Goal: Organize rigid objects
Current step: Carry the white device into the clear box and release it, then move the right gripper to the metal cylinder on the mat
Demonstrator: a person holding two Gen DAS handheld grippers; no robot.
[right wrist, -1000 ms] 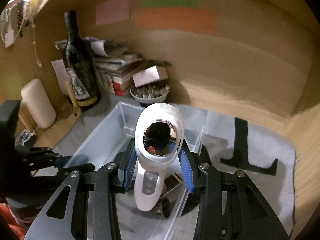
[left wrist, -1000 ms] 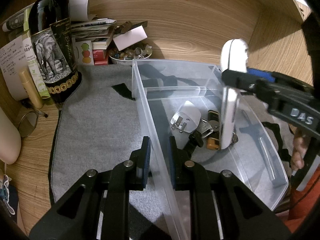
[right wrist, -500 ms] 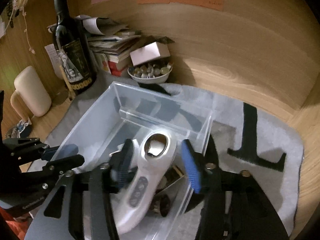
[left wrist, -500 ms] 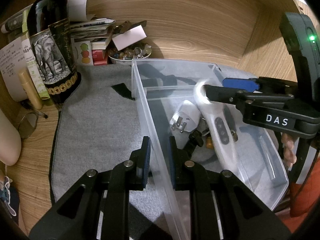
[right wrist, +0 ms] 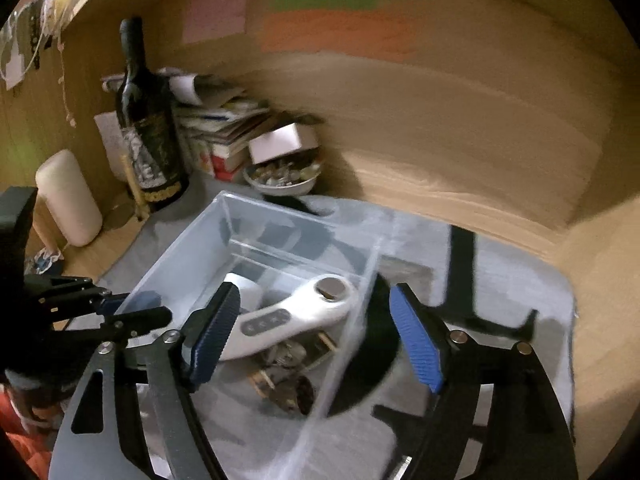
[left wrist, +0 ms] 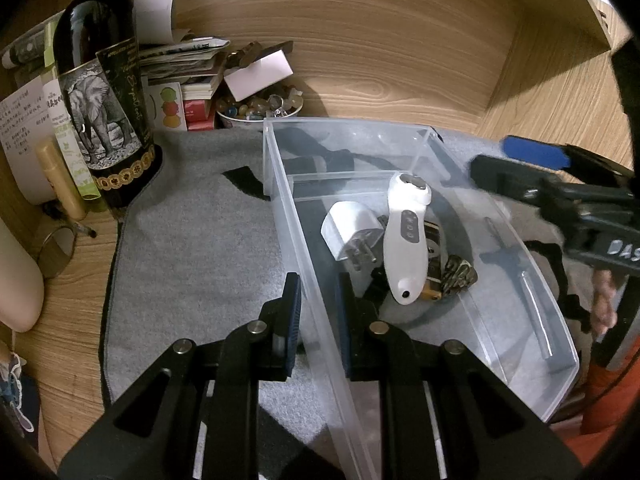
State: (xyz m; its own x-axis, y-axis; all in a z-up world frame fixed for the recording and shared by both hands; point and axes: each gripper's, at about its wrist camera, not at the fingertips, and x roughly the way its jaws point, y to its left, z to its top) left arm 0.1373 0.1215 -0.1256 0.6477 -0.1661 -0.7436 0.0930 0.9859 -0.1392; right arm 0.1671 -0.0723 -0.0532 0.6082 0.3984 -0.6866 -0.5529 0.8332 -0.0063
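Note:
A clear plastic bin (left wrist: 532, 312) sits on a grey mat. Inside lie a white handheld device (left wrist: 404, 240) with three buttons, a white plug adapter (left wrist: 348, 228) and several small dark and brass items (left wrist: 456, 272). My left gripper (left wrist: 316, 300) is shut on the bin's left wall, one finger on each side. My right gripper (right wrist: 316, 336) is open and empty above the bin; the white device (right wrist: 296, 316) lies below it. It shows in the left wrist view at the right (left wrist: 520, 160).
A dark wine bottle (left wrist: 104, 92) stands at the back left beside a stack of books and papers (left wrist: 188, 68). A bowl of small stones (left wrist: 260, 108) sits behind the bin. A cream cylinder (right wrist: 68, 196) stands left. Wooden walls enclose the back and right.
My right gripper lowered the white device into the bin, opened and let it go, then drew back up and to the right. The left gripper kept its hold on the bin wall.

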